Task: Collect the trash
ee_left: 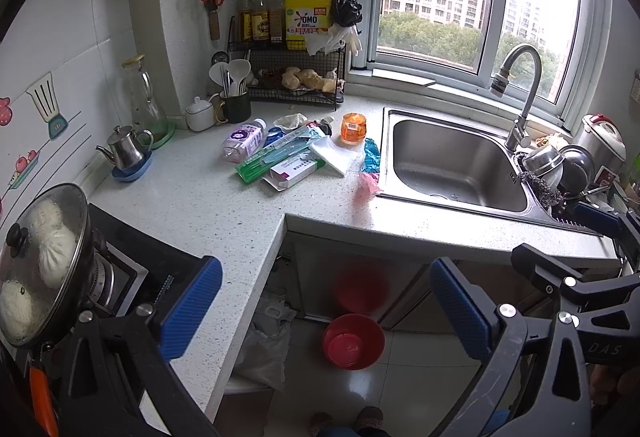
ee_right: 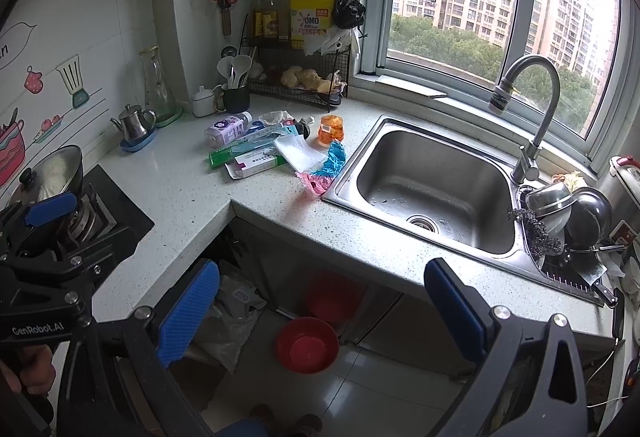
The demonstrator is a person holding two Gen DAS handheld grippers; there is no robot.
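Observation:
A pile of trash lies on the speckled counter left of the sink: a purple bottle, a green box, a white and purple medicine box, a white napkin, an orange cup, a blue wrapper and a pink wrapper. A red basin stands on the floor below the counter, with a plastic bag to its left. My left gripper hangs open and empty in front of the counter edge, well short of the pile. My right gripper is also open, holding nothing, above the red basin.
A steel sink with a curved faucet is to the right, with stacked bowls beyond it. A lidded pot sits on the stove at the left. A small kettle and a wire rack of bottles line the wall.

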